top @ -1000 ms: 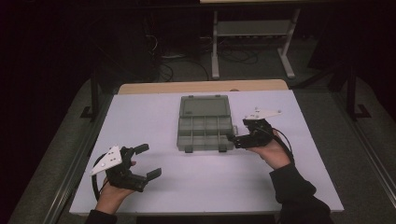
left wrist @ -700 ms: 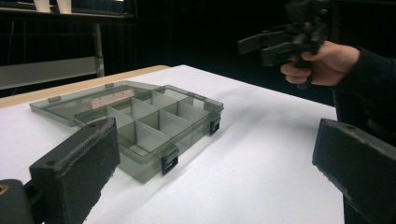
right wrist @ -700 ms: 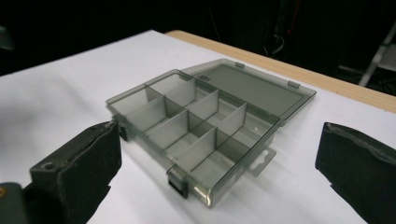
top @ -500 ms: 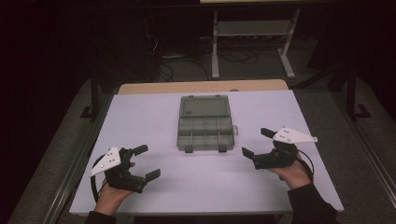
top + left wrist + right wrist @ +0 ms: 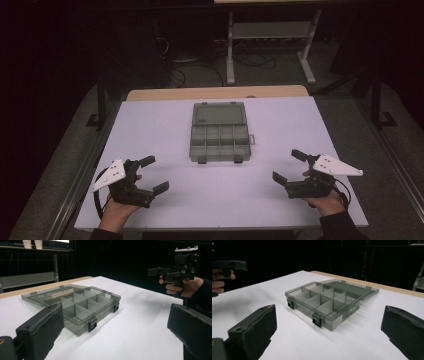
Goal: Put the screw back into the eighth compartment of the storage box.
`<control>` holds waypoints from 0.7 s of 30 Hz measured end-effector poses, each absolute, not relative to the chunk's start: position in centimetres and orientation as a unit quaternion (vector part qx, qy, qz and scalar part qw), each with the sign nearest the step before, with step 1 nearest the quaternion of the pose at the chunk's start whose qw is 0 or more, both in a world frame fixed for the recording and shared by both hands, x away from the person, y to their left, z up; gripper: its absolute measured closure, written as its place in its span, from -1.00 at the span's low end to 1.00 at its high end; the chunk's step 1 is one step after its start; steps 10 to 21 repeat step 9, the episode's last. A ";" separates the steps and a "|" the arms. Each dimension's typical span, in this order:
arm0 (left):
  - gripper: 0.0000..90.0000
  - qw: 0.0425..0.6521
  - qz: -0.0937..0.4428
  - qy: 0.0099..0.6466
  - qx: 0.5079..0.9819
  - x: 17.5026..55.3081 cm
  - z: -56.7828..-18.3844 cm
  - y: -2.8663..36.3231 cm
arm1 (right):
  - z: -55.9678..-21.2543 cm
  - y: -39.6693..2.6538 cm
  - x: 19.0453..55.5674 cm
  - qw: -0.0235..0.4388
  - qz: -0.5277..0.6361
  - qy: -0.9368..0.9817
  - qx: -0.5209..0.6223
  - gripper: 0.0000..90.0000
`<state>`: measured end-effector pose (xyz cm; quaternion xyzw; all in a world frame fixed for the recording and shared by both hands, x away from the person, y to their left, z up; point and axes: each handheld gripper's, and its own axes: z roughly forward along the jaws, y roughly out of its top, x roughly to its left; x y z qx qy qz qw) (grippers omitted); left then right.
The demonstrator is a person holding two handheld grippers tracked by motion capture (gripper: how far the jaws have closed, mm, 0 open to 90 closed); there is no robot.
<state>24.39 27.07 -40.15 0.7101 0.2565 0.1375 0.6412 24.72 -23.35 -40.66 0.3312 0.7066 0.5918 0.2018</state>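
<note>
A smoky grey compartment box (image 5: 218, 131) lies in the middle of the white table (image 5: 165, 125). Its lid is folded flat toward the far side, and its divided cells (image 5: 322, 300) look empty. My left gripper (image 5: 156, 174) rests open near the front left edge, nothing between its jaws, and it faces the box (image 5: 75, 305). My right gripper (image 5: 286, 166) stands open at the front right, well clear of the box. Its jaws have just been opening and nothing is between them. Each gripper view shows the other hand's gripper: the right one (image 5: 162, 273) and the left one (image 5: 234, 265).
A wooden strip (image 5: 215, 93) borders the table's far edge. Beyond it stand a metal rack (image 5: 270, 35) and cables on the dark floor. Bare white surface lies between the box and both grippers. Two black latches (image 5: 317, 321) hang on the box's front wall.
My right gripper has pulled away from the box's right front corner, going right and toward the near edge, and its jaws stand wider. The left gripper and the box have not moved.
</note>
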 end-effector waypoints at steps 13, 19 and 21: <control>-1.00 0.640 0.136 0.257 0.711 24.3 -40.2 27.0 | -40.6 -23.3 24.8 0.211 0.592 0.704 0.331 -1.00; -1.00 0.640 0.136 0.257 0.711 24.3 -40.2 27.0 | -40.6 -23.3 24.8 0.211 0.592 0.704 0.331 -1.00; -1.00 0.640 0.136 0.257 0.711 24.3 -40.2 27.0 | -40.6 -23.3 24.8 0.211 0.592 0.704 0.331 -1.00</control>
